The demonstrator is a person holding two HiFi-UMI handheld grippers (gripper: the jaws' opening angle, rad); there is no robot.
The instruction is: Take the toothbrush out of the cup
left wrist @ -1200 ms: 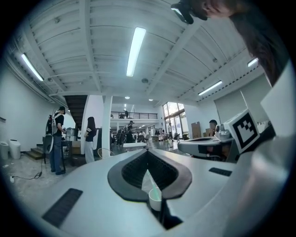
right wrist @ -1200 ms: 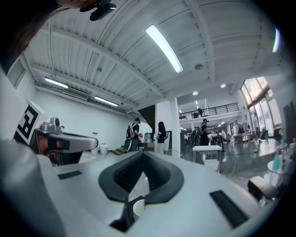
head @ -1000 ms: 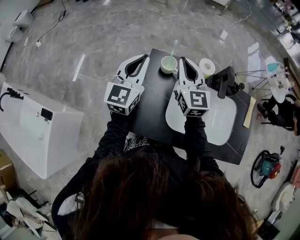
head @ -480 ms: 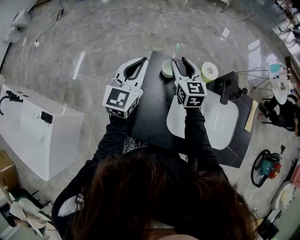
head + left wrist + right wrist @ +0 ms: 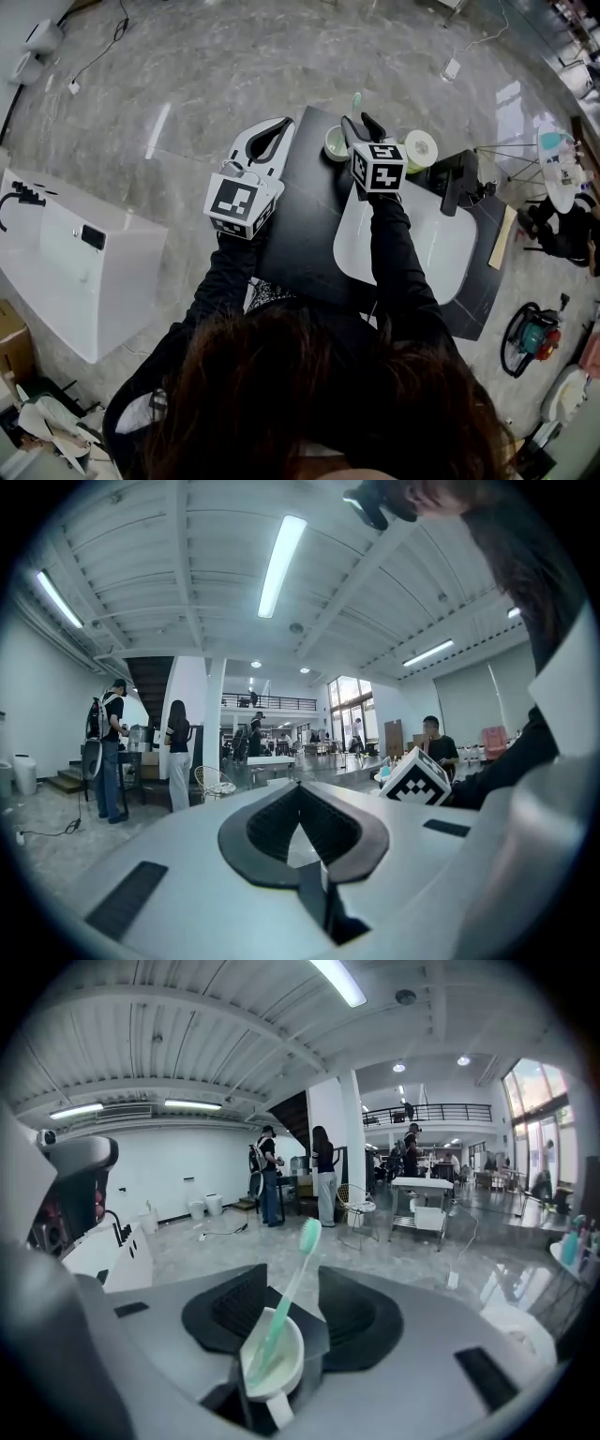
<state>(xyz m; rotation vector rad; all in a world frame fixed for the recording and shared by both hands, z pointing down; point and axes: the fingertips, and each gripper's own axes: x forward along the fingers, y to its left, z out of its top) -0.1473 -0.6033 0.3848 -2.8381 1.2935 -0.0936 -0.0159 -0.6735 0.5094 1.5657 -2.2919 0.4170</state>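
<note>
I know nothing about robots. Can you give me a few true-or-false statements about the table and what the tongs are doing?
1. The toothbrush stands in the cup. True.
2. The right tongs squeeze the toothbrush. False: they are opening, and the toothbrush stands between them untouched.
3. The left tongs are shut and empty. True.
4. The cup stands on the white tray. False: it stands on the black table, beyond the tray.
</note>
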